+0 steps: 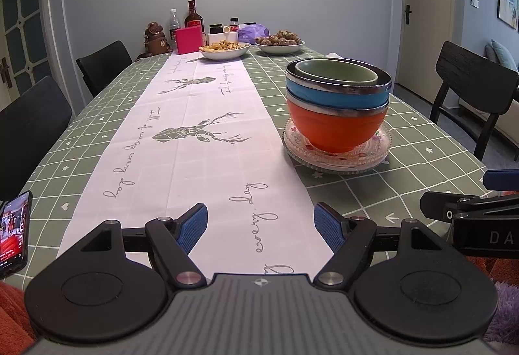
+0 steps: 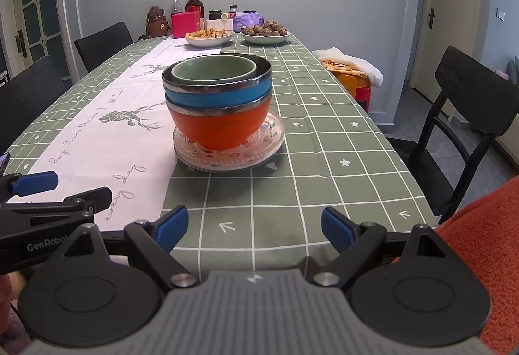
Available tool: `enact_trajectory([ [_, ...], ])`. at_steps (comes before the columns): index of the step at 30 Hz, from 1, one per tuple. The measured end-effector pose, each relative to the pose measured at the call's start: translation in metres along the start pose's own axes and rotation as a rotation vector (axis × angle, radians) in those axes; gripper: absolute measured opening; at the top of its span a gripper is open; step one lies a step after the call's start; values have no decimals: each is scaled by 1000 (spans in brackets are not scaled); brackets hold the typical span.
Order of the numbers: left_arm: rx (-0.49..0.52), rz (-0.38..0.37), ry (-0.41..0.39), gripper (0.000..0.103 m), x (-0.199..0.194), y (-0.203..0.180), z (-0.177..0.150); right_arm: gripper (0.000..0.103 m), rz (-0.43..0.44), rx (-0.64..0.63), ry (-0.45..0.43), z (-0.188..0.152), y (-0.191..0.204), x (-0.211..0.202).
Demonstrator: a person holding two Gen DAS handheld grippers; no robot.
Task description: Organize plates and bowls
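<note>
An orange bowl (image 1: 337, 129) (image 2: 220, 128) stands on a stack of clear patterned glass plates (image 1: 337, 160) (image 2: 227, 157). A blue bowl (image 1: 337, 97) (image 2: 217, 97) nests in it, and a small green bowl (image 1: 337, 71) (image 2: 214, 69) sits inside the blue one. My left gripper (image 1: 261, 226) is open over the white runner, near the table's front edge, to the left of the stack. My right gripper (image 2: 254, 228) is open and empty too, in front of the stack and well short of it. Each gripper shows at the edge of the other's view.
Two white bowls of food (image 1: 225, 50) (image 1: 280, 45) stand at the far end with bottles, jars and a pink box (image 1: 188, 38). A phone (image 1: 13, 231) lies at the front left edge. Dark chairs (image 2: 460, 115) line both sides; a stool with towels (image 2: 352, 69) stands on the right.
</note>
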State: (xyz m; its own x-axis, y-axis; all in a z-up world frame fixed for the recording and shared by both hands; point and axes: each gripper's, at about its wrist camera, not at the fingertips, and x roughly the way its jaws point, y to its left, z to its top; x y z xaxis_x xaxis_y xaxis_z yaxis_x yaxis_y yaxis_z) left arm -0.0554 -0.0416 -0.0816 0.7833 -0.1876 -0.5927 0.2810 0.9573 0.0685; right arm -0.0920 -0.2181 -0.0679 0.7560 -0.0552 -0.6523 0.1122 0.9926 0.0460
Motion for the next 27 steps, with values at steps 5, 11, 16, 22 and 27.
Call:
enact_trajectory([
  [5,-4,0,2,88,1,1,0,88,2,-2,5,-1,0,1],
  [11,-23,-4,12,88,3,3,-1,88,2,-5,16,-1,1,3],
  [16,-35,4,12,88,3,4,0,88,2,-6,16,-1,1,2],
  [22,-36,7,8,88,2,4,0,88,0,-4,17,-2,1,2],
  [27,-39,3,2,88,1,5,0,88,0,-3,18,-2,0,2],
])
